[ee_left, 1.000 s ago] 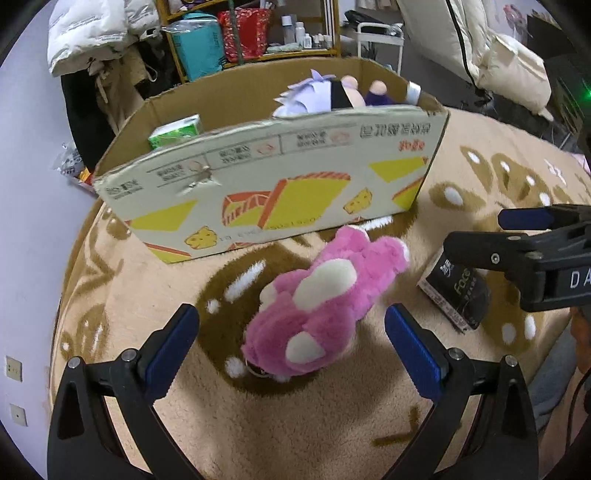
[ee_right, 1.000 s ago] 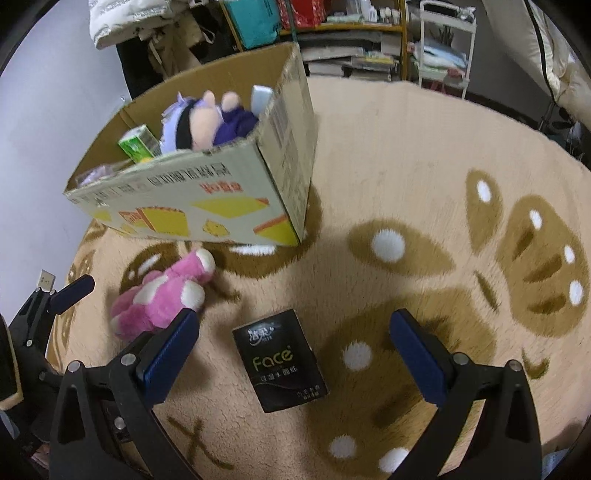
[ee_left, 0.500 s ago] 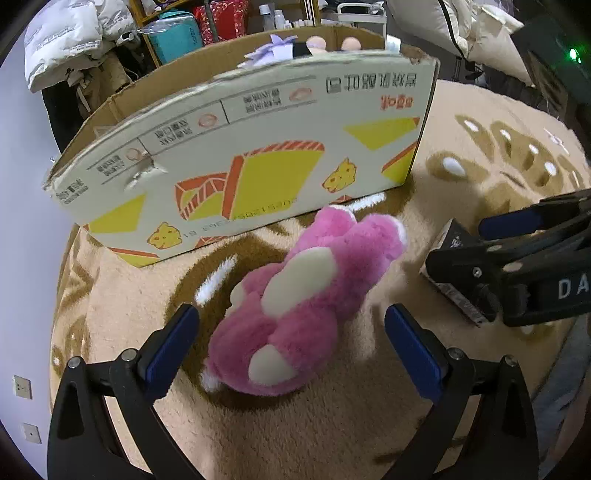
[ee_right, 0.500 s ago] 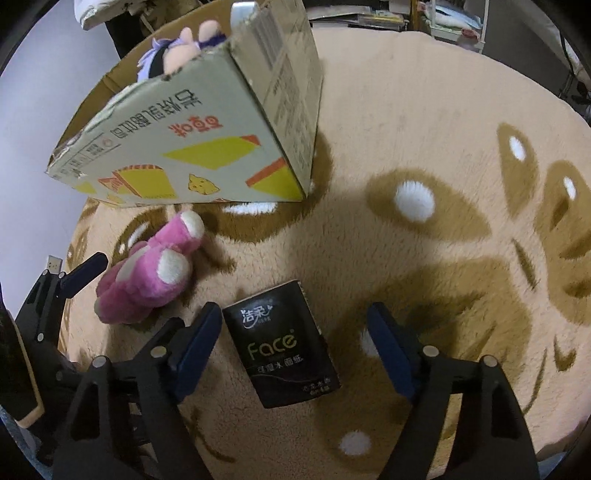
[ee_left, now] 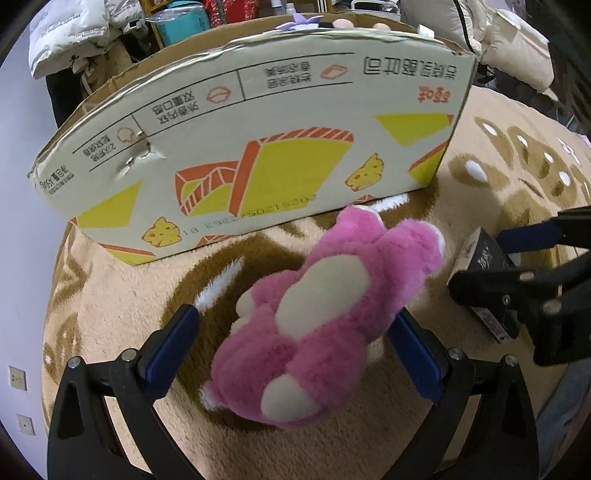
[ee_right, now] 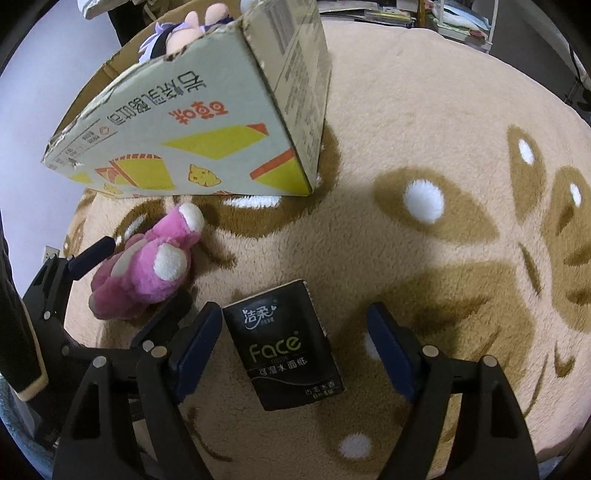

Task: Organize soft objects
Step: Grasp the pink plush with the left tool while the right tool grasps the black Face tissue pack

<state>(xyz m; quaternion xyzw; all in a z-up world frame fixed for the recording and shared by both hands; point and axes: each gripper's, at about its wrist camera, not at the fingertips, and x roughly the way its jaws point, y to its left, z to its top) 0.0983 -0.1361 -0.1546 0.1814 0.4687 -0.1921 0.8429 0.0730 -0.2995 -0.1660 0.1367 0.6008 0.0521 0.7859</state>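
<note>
Your left gripper stands wide around the pink plush toy, which lies on the tan rug just near of the cardboard box; the right pad looks close to or brushing the fur, the left pad stands clear, so centre the toy before you squeeze and take it across the thick body, not a limb. Your right gripper has just been closing and now stands partly open with the black tissue pack between its pads, neither pad pressing yet. Square the jaws to the pack's long sides, since it lies slightly skewed. The two grippers sit close together, so lift one at a time. The box wall rises tall just far of the toy, and a doll already fills its right end; the rug to the right is open.
</note>
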